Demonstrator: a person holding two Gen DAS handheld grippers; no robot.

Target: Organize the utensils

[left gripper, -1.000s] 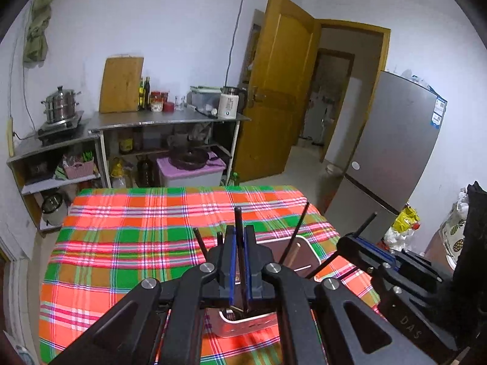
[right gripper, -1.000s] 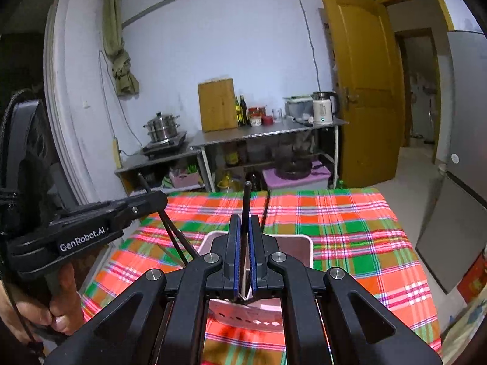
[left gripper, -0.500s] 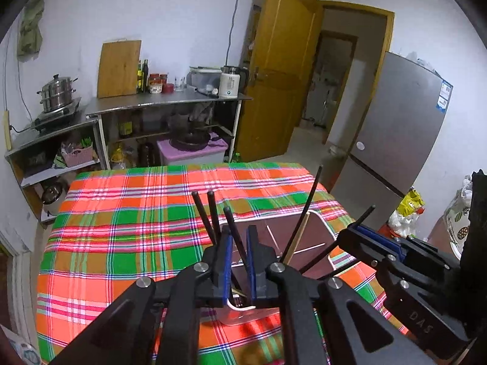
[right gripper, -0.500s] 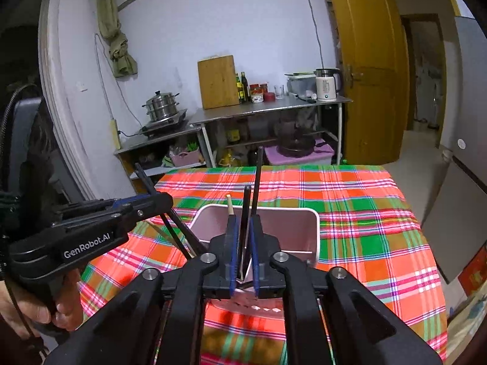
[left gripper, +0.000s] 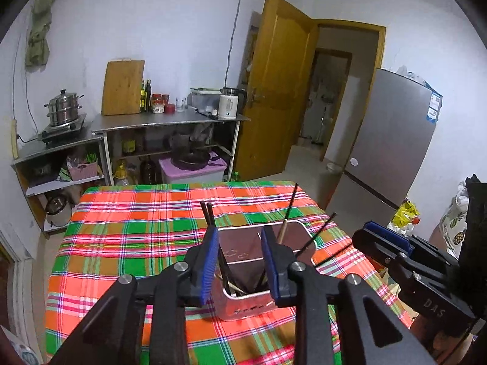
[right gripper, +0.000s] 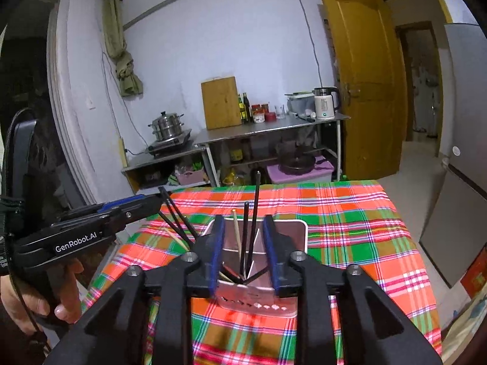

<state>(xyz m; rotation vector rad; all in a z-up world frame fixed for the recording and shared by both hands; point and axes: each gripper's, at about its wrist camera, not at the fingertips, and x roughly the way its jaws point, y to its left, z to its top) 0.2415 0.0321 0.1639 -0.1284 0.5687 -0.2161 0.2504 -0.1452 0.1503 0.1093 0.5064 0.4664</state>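
Both grippers parked over the metal holder (left gripper: 243, 261) on the plaid tablecloth (left gripper: 137, 228), so drops land inside. Left gripper (left gripper: 240, 266) and right gripper (right gripper: 243, 252) spread wide, gripping nothing. Chopsticks (right gripper: 248, 231) stand leaning inside the holder; count unclear.

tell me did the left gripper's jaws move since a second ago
Yes. The left gripper was shut on a black chopstick; now its jaws stand wide apart on either side of the metal holder, and the chopsticks rest inside it.
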